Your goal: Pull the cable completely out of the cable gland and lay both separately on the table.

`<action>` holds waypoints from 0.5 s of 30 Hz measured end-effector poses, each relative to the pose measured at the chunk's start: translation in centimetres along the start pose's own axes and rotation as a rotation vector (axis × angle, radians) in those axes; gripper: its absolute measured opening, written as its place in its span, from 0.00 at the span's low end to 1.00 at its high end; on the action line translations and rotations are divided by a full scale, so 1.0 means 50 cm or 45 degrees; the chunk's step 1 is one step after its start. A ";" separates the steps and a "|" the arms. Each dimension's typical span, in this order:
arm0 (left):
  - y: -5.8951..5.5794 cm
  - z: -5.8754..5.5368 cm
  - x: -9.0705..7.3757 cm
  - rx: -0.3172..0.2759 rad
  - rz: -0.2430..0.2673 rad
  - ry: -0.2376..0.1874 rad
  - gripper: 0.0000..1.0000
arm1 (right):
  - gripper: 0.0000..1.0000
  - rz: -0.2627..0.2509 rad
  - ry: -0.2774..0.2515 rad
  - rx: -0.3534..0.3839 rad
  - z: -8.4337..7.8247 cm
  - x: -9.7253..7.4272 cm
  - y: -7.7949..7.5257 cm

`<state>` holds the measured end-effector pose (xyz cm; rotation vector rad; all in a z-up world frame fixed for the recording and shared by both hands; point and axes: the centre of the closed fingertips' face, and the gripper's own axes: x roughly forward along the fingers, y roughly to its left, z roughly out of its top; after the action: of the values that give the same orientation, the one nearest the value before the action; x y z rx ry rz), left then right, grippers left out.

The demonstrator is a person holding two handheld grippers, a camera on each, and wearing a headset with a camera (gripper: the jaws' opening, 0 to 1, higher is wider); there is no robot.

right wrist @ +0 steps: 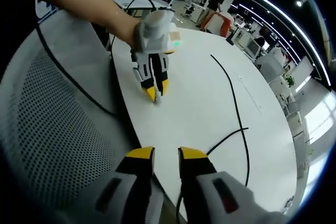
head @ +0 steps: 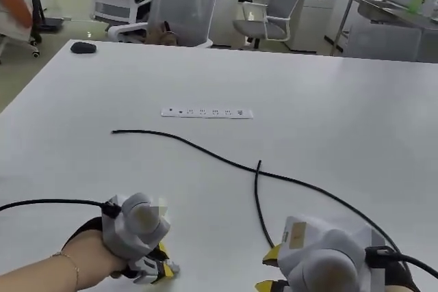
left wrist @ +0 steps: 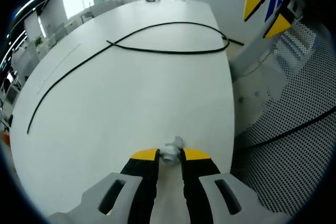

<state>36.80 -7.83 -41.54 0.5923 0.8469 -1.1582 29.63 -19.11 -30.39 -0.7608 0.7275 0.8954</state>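
Two things matter here, and they look already parted. The cable [head: 205,150] lies on the white table [head: 308,100] in a long line that crosses over itself, and its loop runs close to the table's near edge. No fitting is seen on any part of it. The gland [left wrist: 171,149], a small pale piece, is in the left gripper [left wrist: 170,154], whose yellow-tipped jaws are clamped on it from both sides. It sits low over the table near the front edge, well apart from the cable. I cannot tell whether it touches the surface.

In its own view, the right gripper [right wrist: 159,153] has its jaws a little apart with nothing between them. It is beside the table edge, and a stretch of the cable passes just next to one jaw.

I judge that the pulling is finished and the step in hand is the last one, to put the gland down by itself. The next move calls for bringing the gland fully onto the table and then releasing the left jaws gently. The gripper should then draw straight back, so the small piece is not dragged or flicked. The gland looks light and partly round, so it may roll, and the edge is near. A place a bit further in from the edge would be safer, provided it is clear of the cable, so that the two lie separately. The right gripper has probably nothing more to do, except to avoid pushing the cable off the edge.
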 end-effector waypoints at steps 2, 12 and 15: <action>0.003 -0.005 -0.002 0.001 0.011 0.024 0.19 | 0.18 -0.003 0.005 -0.006 -0.001 0.000 -0.001; 0.065 0.058 -0.128 -0.055 0.134 -0.136 0.29 | 0.24 0.031 -0.024 0.101 0.000 -0.005 -0.011; 0.078 0.092 -0.209 -0.101 0.168 -0.261 0.30 | 0.26 0.077 -0.049 0.198 0.001 -0.008 -0.014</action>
<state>40.05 -4.55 -30.38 0.4489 0.6655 -1.0404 30.05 -19.53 -29.87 -0.5853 0.7798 0.8948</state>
